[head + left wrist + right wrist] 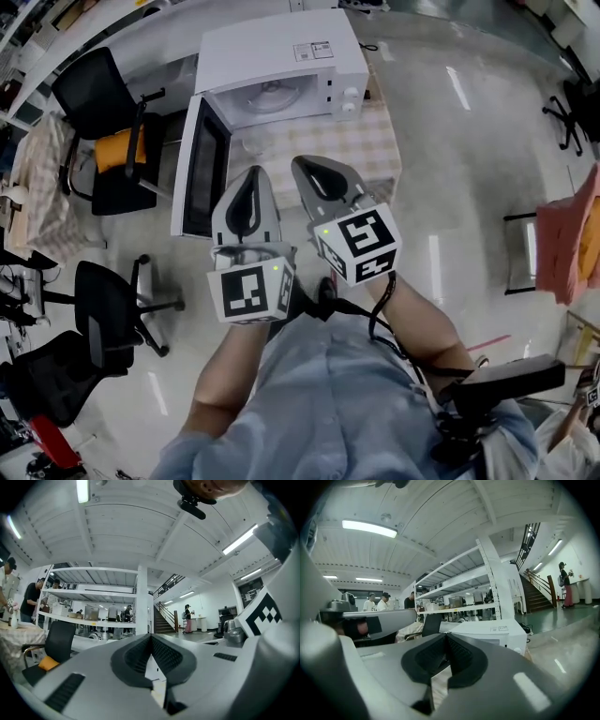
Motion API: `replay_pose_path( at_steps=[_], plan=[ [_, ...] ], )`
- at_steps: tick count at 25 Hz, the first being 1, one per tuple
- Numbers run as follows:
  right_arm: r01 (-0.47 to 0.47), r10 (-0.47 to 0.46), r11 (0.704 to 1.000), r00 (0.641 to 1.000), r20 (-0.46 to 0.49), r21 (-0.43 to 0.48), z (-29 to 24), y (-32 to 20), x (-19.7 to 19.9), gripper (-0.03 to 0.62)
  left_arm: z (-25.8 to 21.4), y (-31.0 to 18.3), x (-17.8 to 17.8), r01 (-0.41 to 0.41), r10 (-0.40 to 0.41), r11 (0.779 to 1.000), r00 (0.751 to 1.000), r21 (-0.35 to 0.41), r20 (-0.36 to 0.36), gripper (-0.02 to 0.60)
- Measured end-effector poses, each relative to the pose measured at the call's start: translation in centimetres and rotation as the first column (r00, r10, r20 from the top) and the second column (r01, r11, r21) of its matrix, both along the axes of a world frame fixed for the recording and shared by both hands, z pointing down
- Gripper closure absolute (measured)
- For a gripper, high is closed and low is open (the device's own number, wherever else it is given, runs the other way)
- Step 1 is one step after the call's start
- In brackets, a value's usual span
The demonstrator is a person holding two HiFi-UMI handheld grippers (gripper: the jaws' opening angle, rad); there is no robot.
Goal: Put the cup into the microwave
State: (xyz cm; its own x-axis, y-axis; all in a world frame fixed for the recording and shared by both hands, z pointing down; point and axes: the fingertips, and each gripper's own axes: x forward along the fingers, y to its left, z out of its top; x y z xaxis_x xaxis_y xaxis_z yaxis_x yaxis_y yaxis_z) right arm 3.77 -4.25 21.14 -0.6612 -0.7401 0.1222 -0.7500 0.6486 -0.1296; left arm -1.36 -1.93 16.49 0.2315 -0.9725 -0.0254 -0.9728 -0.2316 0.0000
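Glossy pale floor spreads around a surface (pixel 367 148) covered in checked cloth. At far left stand black office chairs (pixel 101 117), one with an orange cushion. The white microwave (pixel 281 54) sits on the surface with its door (pixel 201 169) swung open to the left. Just in front of its cavity, on the cloth, stands what looks like a clear cup (pixel 247 142). The left gripper (pixel 250 176) and the right gripper (pixel 310 168) hover side by side near the surface's front edge. Both have their jaws closed together and empty. A pink-draped chair (pixel 574 234) stands at far right.
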Motion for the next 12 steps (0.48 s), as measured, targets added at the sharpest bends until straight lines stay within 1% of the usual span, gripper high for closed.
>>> replay_pose_path(
  at_steps=[5,12],
  plan=[
    [0.031,-0.031,0.999,0.999,-0.025,0.006,1.6,-1.6,-1.1,0.592,1.5,-1.7,-1.4,0.034,-0.034,0.999,0.999,0.006,-0.026,0.575],
    [0.045,-0.045,0.999,0.998,-0.042,-0.011,4.8,-3.5,-2.8,0.592,4.1,-4.0,-3.9,0.068,-0.068,0.998,0.997,0.0,-0.047,0.575]
  ],
)
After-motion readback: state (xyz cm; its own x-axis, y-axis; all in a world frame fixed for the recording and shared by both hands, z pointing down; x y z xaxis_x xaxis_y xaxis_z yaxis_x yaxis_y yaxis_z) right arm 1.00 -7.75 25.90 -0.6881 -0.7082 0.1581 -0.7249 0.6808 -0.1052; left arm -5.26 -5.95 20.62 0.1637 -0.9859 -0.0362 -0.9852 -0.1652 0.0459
